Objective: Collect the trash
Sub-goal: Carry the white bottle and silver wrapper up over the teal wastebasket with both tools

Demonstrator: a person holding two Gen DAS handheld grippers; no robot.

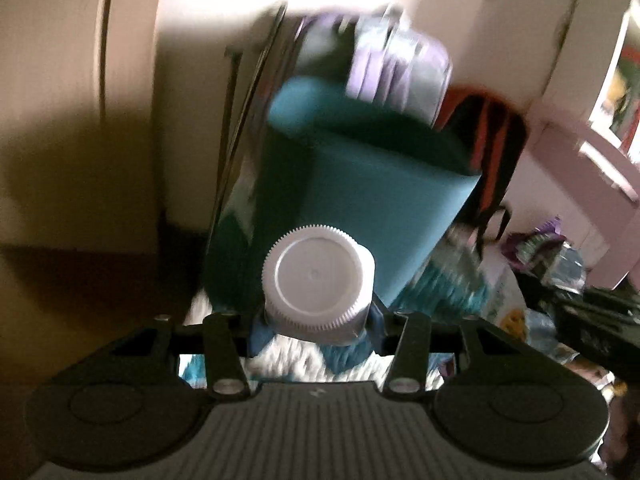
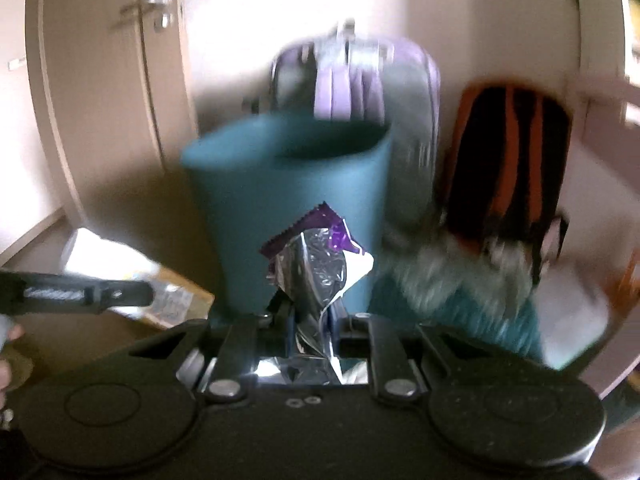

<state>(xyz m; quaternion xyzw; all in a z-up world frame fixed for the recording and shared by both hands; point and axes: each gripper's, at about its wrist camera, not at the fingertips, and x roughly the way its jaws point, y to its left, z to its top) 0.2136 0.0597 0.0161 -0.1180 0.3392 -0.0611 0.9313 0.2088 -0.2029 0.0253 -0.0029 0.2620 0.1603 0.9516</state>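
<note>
A teal trash bin (image 1: 384,192) stands open on the floor ahead; it also shows in the right wrist view (image 2: 288,188). My left gripper (image 1: 316,320) is shut on a bottle with a white ribbed cap (image 1: 318,276), cap toward the camera, held just in front of the bin. My right gripper (image 2: 312,320) is shut on a crumpled purple and silver foil wrapper (image 2: 316,260), held in front of the bin's wall. The left gripper (image 2: 76,292) also shows at the left of the right wrist view.
A lilac suitcase (image 2: 360,84) stands behind the bin, and a black and orange backpack (image 2: 516,160) leans on the wall to its right. A teal and white rug (image 1: 448,284) lies under the bin. A door (image 2: 100,80) is at the left. A cardboard box (image 2: 176,300) lies on the floor.
</note>
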